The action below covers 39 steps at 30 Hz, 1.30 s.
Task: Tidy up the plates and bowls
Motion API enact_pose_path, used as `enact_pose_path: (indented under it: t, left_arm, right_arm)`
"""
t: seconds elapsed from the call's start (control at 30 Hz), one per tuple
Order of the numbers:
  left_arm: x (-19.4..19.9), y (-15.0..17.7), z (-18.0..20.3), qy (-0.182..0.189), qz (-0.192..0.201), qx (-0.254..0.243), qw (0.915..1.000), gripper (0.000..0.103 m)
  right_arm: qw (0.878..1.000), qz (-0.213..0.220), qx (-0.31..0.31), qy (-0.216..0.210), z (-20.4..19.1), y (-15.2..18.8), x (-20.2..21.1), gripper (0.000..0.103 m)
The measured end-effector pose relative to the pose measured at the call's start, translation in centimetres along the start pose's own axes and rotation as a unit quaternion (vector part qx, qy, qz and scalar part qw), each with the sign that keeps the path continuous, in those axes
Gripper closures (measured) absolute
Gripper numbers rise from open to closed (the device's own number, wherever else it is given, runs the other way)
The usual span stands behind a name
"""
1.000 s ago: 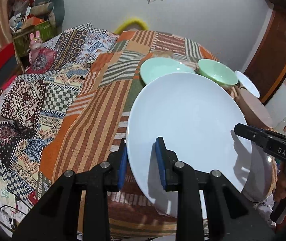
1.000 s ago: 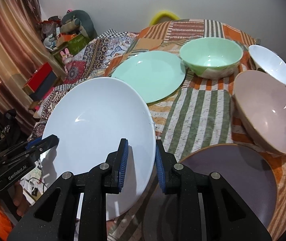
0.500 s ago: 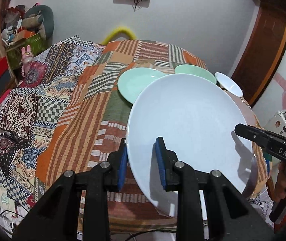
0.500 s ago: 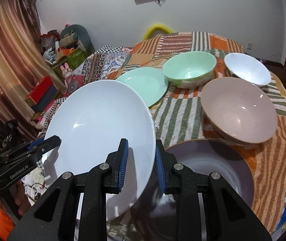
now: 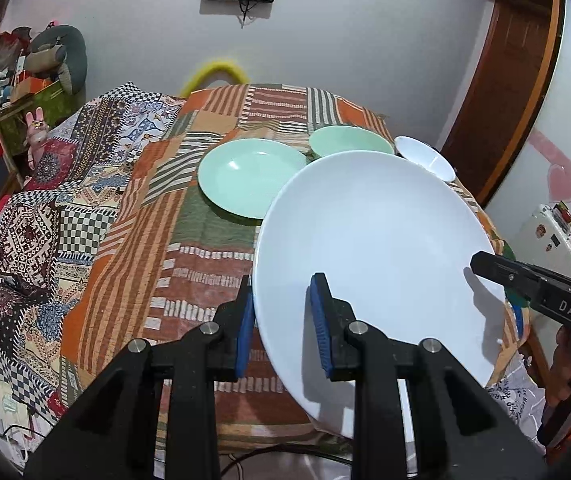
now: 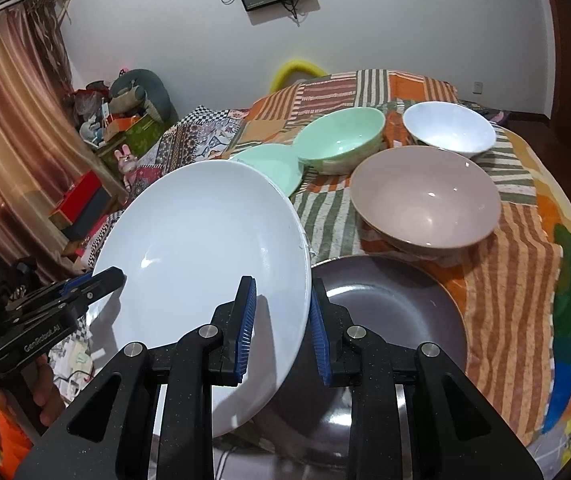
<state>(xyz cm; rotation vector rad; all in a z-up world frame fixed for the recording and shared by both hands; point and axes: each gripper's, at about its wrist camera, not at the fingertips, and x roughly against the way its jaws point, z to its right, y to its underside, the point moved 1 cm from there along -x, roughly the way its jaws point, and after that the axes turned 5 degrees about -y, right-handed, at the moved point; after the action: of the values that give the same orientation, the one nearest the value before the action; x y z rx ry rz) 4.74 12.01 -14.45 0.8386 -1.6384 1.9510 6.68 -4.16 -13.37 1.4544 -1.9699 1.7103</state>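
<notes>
You have the large, round, white glazed plate (image 5: 369, 248) lifted clear of the patchwork striped cloth (image 5: 189, 264), tilted, and held from both sides. Your left gripper (image 5: 279, 312) straddles its near-left rim with the blue pads narrowly apart, seemingly pinching it, and your right gripper (image 6: 281, 312) does likewise at the opposite rim. Whether each pad is pressing hard on the glaze is not clear from either wrist view.

Treat this plate as stiff, smooth and breakable; it looks fairly heavy for a thin edge grip, and the glossy surface would probably slide if one side loosens. Taking it at the rim on opposite edges, as you do now, seems the soundest hold.

Beneath it lies the dark purple round plate (image 6: 389, 312), with the dusty-pink bowl (image 6: 425, 200), mint-green bowl (image 6: 341, 140), small white bowl (image 6: 449, 128) and mint-green flat plate (image 5: 251, 176) further along the cloth. The white plate hides much of the purple one and part of the green plate; its underside and the lower pads are out of sight
</notes>
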Motion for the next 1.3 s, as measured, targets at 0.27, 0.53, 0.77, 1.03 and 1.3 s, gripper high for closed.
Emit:
enact_pose_path:
  t: [0.27,0.53,0.77,1.03,1.3]
  left_arm:
    - [0.0,1.0,2.0,0.009,-0.014,-0.015,0.9997,0.076]
    - [-1.1,2.1,3.5,0.022,-0.042,-0.017,0.9987,0.076]
    - [-2.2,2.9,5.2,0.026,-0.064,-0.032,0.9971,0.076]
    - [-4.1,3.3,7.5,0.031,-0.094,-0.053,0.9937,0.076]
    - [-6.3,3.5,8.8,0.035,-0.127,-0.055,0.9898,0.076]
  right_arm:
    - [1.000,0.003,-0.023,0.006,1.4,1.3,1.2,0.079]
    - [0.999,0.002,-0.045,0.011,2.9,2.8,2.4,0.079]
    - [0.998,-0.002,-0.066,0.017,4.4,3.8,2.8,0.079]
    - [0.995,-0.004,-0.094,0.021,6.5,5.0,3.2,0.079]
    - [0.992,-0.010,-0.120,0.023,8.2,5.8,2.9,0.079]
